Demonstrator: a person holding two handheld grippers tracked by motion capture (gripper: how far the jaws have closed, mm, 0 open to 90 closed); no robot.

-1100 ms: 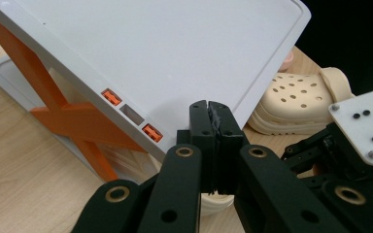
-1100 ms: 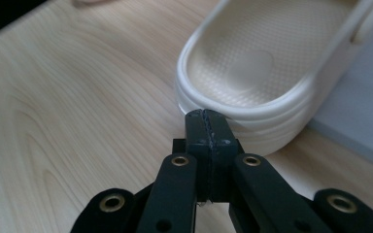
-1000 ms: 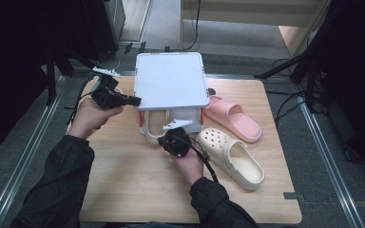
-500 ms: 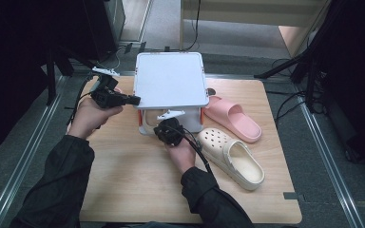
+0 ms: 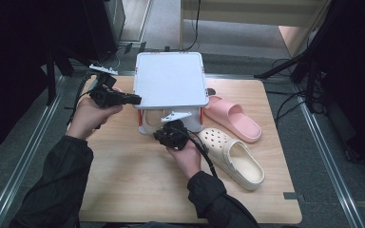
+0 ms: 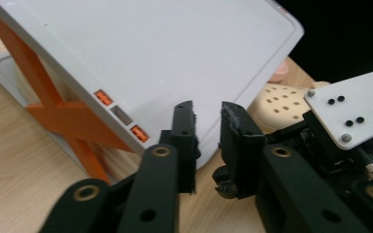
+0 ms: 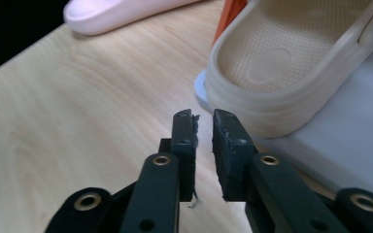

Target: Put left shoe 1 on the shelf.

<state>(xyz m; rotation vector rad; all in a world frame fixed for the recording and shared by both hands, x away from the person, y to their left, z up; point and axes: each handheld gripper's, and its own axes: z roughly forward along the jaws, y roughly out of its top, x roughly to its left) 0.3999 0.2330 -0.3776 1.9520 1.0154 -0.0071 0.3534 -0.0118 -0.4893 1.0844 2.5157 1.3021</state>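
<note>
Gripper (image 7: 203,127) near unbranded cream clog (image 7: 291,68)

The right gripper (image 5: 164,136) has slid in to the front opening of the white rack (image 5: 171,76), its jaws just parting, nothing between them. The left gripper (image 5: 134,99), at the rack's left edge, has its jaws opening too, empty.

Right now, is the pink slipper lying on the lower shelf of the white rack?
No, the pink slipper lies on the table beside the white rack.

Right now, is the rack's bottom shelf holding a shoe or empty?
Holding one: a beige slipper lies on the rack's lower shelf, ahead of the right gripper.
</note>
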